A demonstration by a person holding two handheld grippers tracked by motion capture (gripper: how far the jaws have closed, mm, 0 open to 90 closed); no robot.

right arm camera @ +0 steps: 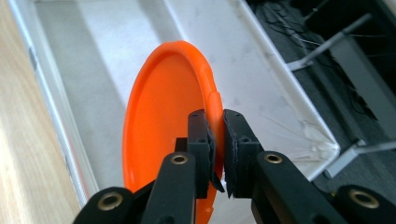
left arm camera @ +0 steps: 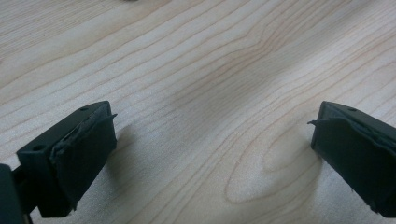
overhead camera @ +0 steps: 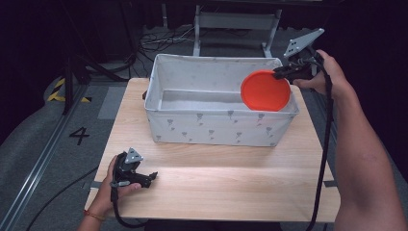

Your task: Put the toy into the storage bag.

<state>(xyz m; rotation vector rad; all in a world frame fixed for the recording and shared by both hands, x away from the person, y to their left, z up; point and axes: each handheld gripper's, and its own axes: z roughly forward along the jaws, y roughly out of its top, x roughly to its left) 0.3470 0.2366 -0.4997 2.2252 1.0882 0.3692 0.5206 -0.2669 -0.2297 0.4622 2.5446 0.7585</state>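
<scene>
A: Where is the orange plate [overhead camera: 265,90] right now?

B: Gripped at its rim by the right gripper [overhead camera: 280,73], up over the right end of the white fabric storage bin [overhead camera: 219,127]. In the right gripper view the jaws are narrowed onto the rim of the plate [right arm camera: 166,121], one pad on each face.

A: How does it hang?

B: On edge, close to upright. The disc drops down and away from the jaws toward the bin's interior, with its lower part below the rim, just inside the near right corner. From the high view its face is turned toward the person.

A: And the other hand?

B: The left gripper [overhead camera: 153,175] rests low on the wooden surface [overhead camera: 231,183], near the front left corner, well apart from the bin. Its jaws stand wide with nothing between them; the left gripper view has bare wood grain [left arm camera: 210,93] between the two pads.

A: So what does the next move turn on?

B: My reading is that the plate is going into the bin. The bin's floor lies straight below the held edge, so the right hand is the one to act, lowering or tipping the plate flat before the jaws part. If let go on edge, it could lean against the wall.
</scene>
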